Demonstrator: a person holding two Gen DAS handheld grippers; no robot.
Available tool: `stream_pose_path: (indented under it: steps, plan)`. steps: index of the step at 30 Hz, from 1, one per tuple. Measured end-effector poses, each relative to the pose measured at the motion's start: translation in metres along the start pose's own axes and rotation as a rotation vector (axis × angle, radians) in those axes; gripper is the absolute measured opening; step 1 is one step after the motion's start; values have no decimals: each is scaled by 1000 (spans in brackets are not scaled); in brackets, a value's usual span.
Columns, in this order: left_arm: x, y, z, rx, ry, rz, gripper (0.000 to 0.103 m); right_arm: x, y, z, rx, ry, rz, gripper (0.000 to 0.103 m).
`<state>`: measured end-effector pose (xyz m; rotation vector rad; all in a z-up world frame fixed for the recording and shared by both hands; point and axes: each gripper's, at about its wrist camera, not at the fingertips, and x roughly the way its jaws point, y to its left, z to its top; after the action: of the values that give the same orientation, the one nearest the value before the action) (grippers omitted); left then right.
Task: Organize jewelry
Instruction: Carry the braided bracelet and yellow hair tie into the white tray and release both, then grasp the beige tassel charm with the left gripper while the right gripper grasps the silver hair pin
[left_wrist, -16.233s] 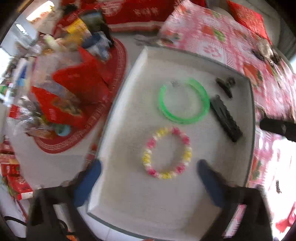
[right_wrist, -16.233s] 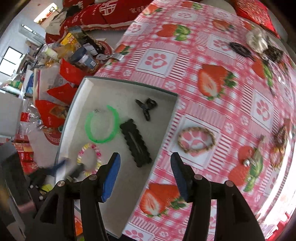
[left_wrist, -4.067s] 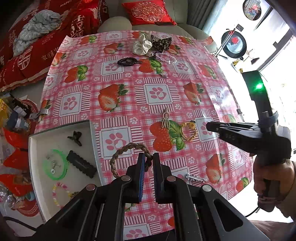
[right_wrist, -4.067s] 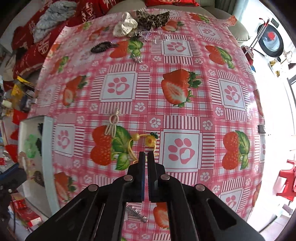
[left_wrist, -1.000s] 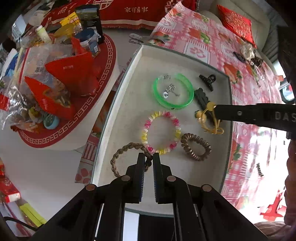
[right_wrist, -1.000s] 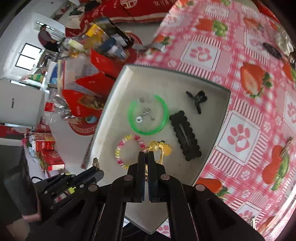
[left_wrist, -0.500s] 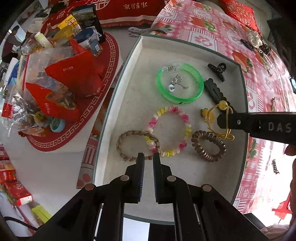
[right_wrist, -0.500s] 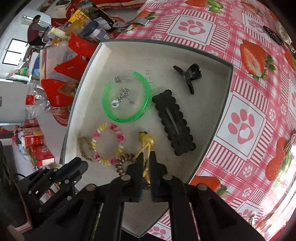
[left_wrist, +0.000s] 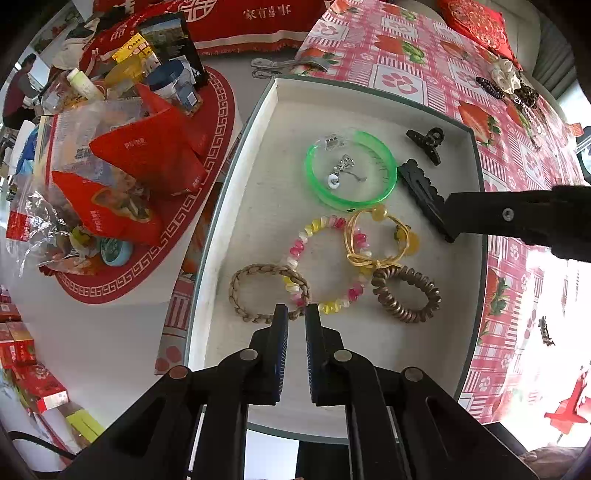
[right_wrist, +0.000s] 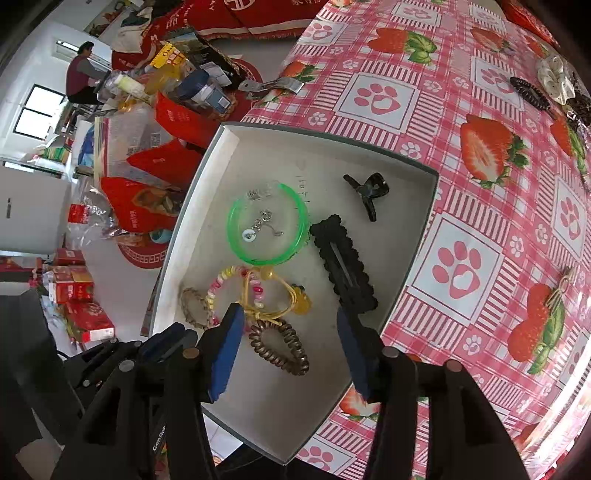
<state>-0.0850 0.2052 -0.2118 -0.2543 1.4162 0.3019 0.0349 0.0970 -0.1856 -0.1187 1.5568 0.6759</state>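
A grey tray (left_wrist: 476, 236) (right_wrist: 406, 243) holds a green bangle (left_wrist: 351, 173) (right_wrist: 267, 225), a pink-and-yellow bead bracelet (left_wrist: 325, 266) (right_wrist: 231, 284), a braided tan bracelet (left_wrist: 267, 293) (right_wrist: 192, 302), a brown coil hair tie (left_wrist: 406, 293) (right_wrist: 279, 347), a yellow cord bracelet (left_wrist: 380, 238) (right_wrist: 280, 295), a black barrette (right_wrist: 343, 266) and a black claw clip (left_wrist: 426, 142) (right_wrist: 369, 192). My left gripper (left_wrist: 293, 314) is shut and empty, just clear of the braided bracelet. My right gripper (right_wrist: 290, 325) is open over the cord bracelet and coil tie.
Hair ties and a scrunchie (right_wrist: 554, 79) lie far back on the strawberry tablecloth (right_wrist: 480, 110). A small bow item (right_wrist: 561, 286) lies to the right. A low round table with red packets (left_wrist: 147, 155) stands left of the tray.
My right gripper opened and let the yellow cord bracelet drop onto the tray. My left gripper drew back slightly from the braided bracelet, which lies in the tray.
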Motion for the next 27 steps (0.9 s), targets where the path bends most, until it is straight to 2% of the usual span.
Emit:
stream_pose_path:
  steps: [1, 2, 3, 4, 5, 9, 11, 14, 16, 17, 22, 27]
  plan:
    - [0, 0, 0, 0, 2, 0, 16, -2, 0, -1, -2, -7, -9, 56]
    - [0, -1, 1, 0, 2, 0, 37, -3, 0, -2, 0, -12, -15, 56]
    - [-1, -1, 1, 0, 5, 3, 66, -7, -4, -4, 6, -17, -18, 56]
    - [-4, -1, 1, -7, -3, 21, 103, -10, -8, -6, 20, -22, -20, 56]
    - [-8, -1, 1, -12, -37, 31, 103, -10, -8, -6, 28, -24, -22, 56]
    - [-14, -3, 3, 9, -41, 27, 103, -20, -26, -19, 58, -32, -57, 59]
    - [-17, -5, 4, 22, -45, 37, 103, -22, -36, -26, 75, -30, -71, 66]
    - [-24, -10, 6, 39, -50, 38, 103, -29, -54, -40, 120, -32, -92, 69]
    - [-29, -17, 8, 60, -54, 38, 103, -33, -69, -52, 159, -32, -103, 81]
    - [-32, -21, 10, 73, -58, 40, 103, -34, -74, -56, 173, -32, -105, 83]
    - [-47, -51, 19, 158, -84, 31, 103, -48, -113, -87, 255, -34, -146, 83]
    - [-57, -91, 28, 246, -102, 8, 103, -63, -153, -122, 304, -43, -245, 83]
